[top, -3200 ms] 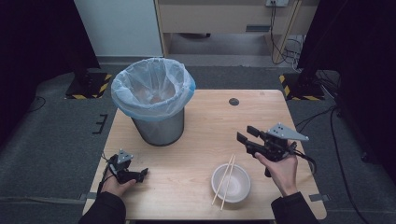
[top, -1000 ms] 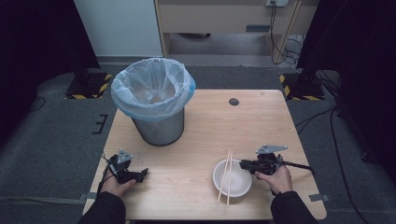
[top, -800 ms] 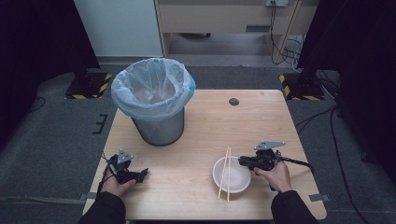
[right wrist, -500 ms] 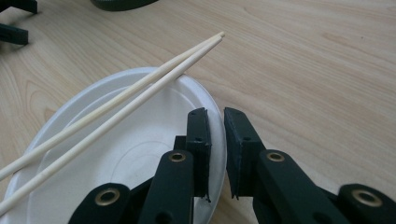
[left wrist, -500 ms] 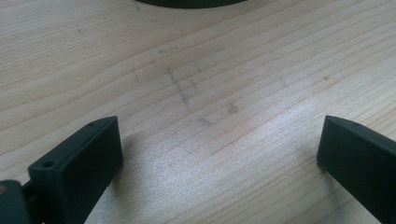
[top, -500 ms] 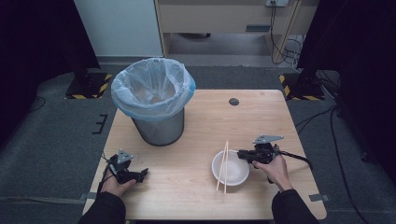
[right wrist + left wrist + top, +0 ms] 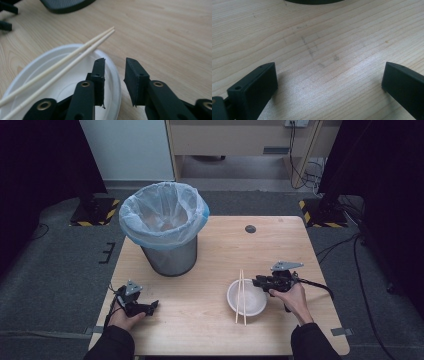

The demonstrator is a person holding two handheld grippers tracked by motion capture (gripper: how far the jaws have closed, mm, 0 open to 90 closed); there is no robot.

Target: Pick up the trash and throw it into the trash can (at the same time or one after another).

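A white bowl [image 7: 256,301] sits on the wooden table [image 7: 210,330] right of centre, with a pair of chopsticks [image 7: 240,295] laid across it. My right gripper [image 7: 257,281] is at the bowl's right rim. In the right gripper view the bowl [image 7: 62,87] has its rim between the jaws of the right gripper [image 7: 115,72], one jaw over the inside and one outside. The jaws have just been opening, and a gap shows on both sides of the rim. The chopsticks [image 7: 75,53] pass to the left of them. My left gripper [image 7: 152,306] rests open on the table's front left [image 7: 329,80], holding nothing.
A metal bin [image 7: 167,220] lined with a pale blue bag stands at the table's back left; its base [image 7: 67,5] shows far off in the right gripper view. A small dark disc [image 7: 250,229] lies near the far edge.
The right gripper drew the bowl and chopsticks away from the front edge, then its jaws parted off the rim. The left hand has stayed put.
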